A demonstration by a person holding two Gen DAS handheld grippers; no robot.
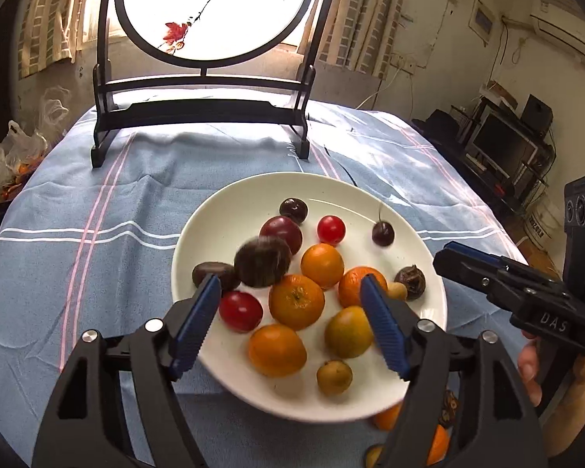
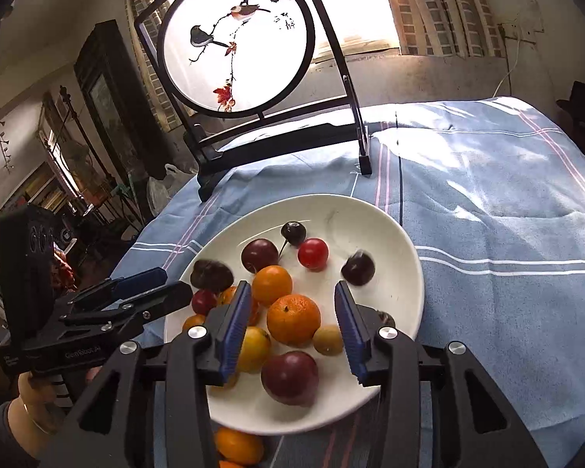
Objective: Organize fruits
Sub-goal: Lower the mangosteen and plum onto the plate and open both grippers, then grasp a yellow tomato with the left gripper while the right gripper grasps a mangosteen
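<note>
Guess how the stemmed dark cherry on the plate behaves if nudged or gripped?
The cherry is round and glossy, so it would probably roll across the smooth white plate and might slip from a grip. It lies clear of other fruit. Its thin stem looks too flimsy to hold.

Each handheld gripper is matte black plastic with round silver screws and ribbed blue finger pads point(image 1: 197, 325); the left gripper point(image 1: 288, 325) matches the right gripper point(image 2: 290, 329), whose side reads "DAS"; a thin gold bangle point(image 2: 39, 423) circles one wrist
</note>
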